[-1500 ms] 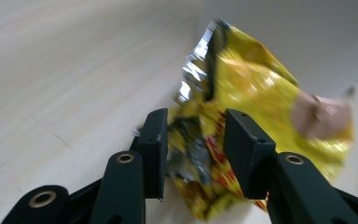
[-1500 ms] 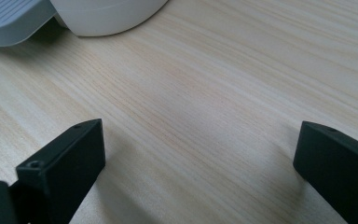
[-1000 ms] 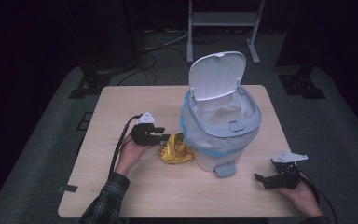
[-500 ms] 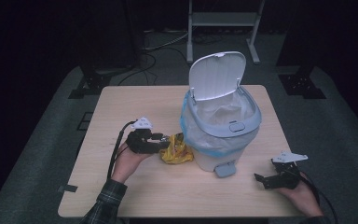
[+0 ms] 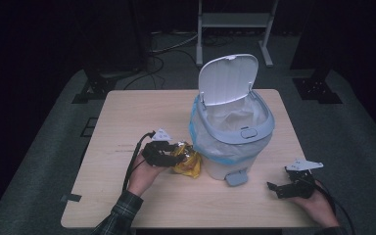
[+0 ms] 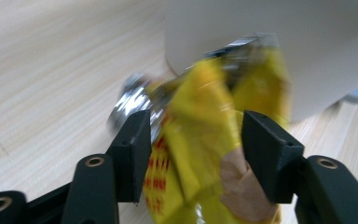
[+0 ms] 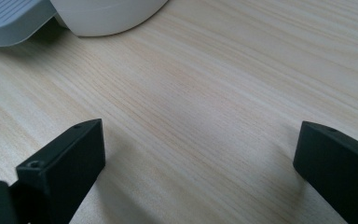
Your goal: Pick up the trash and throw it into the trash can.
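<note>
The surface (image 5: 127, 122) is pale wood with a fine straight grain and a smooth, matt finish. The wrapper (image 6: 205, 140) is thin, crinkled foil film, glossy yellow outside with a mirror-bright silver inside, while the bin (image 5: 220, 169) looks like smooth white plastic with a matt grey-blue rim, a white lid (image 5: 226, 78) of the same plastic, and a thin, translucent, wrinkled plastic liner (image 5: 235, 115). Both grippers, left (image 6: 196, 135) and right (image 7: 196, 158), are matt black plastic with a faintly grainy face, and the sleeve (image 5: 120, 218) is soft checked cloth.
</note>
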A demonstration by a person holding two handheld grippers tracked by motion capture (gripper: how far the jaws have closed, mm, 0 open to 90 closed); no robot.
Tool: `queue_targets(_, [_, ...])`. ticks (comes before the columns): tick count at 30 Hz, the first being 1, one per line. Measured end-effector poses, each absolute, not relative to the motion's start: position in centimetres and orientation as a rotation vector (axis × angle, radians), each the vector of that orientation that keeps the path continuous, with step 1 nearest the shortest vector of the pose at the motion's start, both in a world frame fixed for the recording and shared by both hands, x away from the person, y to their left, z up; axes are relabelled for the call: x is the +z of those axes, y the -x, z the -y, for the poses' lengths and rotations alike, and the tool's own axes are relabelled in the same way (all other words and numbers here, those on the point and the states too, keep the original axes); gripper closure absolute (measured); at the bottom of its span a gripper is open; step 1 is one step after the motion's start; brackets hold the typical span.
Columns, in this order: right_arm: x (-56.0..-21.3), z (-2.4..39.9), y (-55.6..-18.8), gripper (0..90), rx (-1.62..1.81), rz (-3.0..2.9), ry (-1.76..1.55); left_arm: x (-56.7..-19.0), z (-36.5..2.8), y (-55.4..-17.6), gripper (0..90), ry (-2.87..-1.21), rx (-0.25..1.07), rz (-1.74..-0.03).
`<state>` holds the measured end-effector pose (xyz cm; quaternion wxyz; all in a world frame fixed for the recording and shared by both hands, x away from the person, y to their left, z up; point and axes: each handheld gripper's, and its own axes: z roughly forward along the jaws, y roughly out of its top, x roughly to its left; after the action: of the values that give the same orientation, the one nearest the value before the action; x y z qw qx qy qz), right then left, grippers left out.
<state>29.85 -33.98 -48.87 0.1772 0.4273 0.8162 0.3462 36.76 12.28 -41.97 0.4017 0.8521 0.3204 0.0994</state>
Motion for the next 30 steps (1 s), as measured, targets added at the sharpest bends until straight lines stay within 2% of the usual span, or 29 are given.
queue_targets(3, [-48.9,34.0,-29.9,1.1,0.979,-2.31,-1.21,-42.3,-12.4,-36.7,51.0,-2.172,0.244,-0.799])
queue_targets(9, [-48.9,34.0,-29.9,1.1,0.979,-2.31,-1.21,-42.2,-12.5,-36.6,74.2,-2.211,0.245,-0.759])
queue_targets(13, [-48.9,34.0,-29.9,1.1,0.979,-2.31,-1.21,-41.9,-12.8,-36.6,85.2,-2.217,0.24,-0.736])
queue_targets(30, [-48.9,34.0,-29.9,1.1,0.979,-2.31,-1.21,-38.8,-16.0,-36.4,86.0,-2.132,0.251,-0.687])
